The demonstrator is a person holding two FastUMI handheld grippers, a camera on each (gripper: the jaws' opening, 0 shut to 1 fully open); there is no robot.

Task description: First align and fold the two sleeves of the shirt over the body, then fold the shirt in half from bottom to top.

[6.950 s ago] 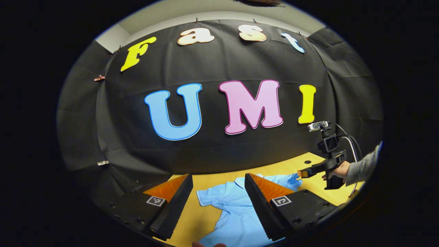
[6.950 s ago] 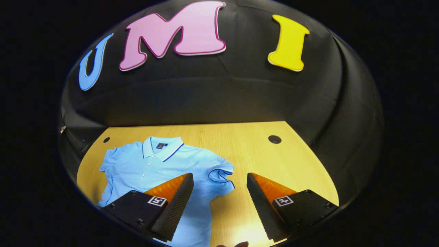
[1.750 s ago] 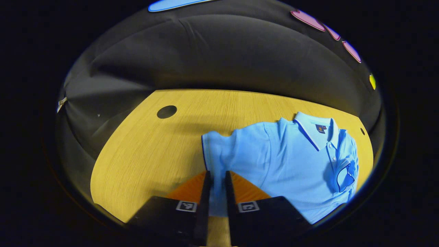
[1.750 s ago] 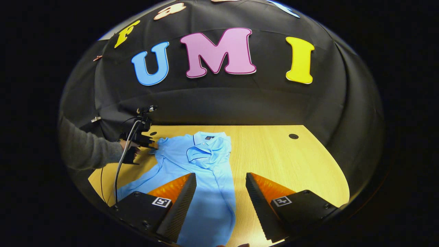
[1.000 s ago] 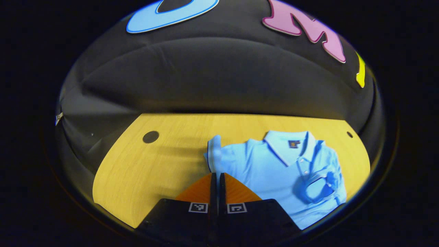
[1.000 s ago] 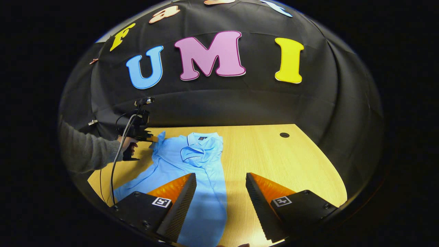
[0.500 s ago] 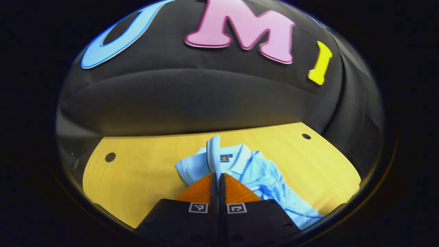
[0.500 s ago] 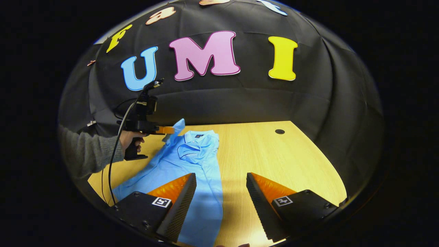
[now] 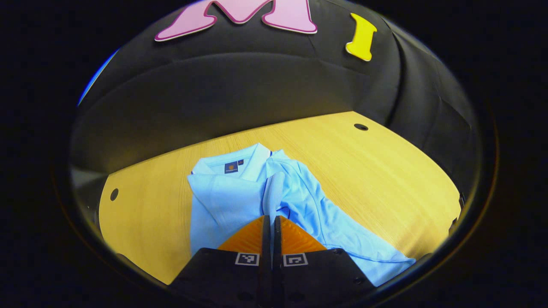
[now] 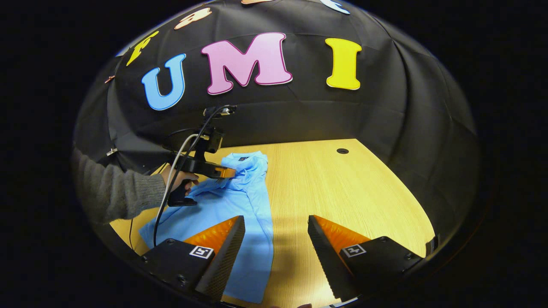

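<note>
**Left sleeve pinched above the shirt body**

At the bottom of the left gripper view, the left gripper (image 9: 269, 220) has its 2 fingers pressed together on the sleeve (image 9: 274, 192), which rises as a narrow strip over the chest. At the bottom of the right gripper view, the right gripper (image 10: 276, 226) hovers with fingers wide apart and nothing between them. The light blue shirt (image 10: 239, 205) lies on the wooden table (image 10: 342, 192), long axis running from lower frame to its collar (image 9: 233, 162) at centre. A grey-sleeved hand (image 10: 182, 179) holds the left gripper at centre left. 1 table hole (image 10: 342, 151) sits beyond.
</note>
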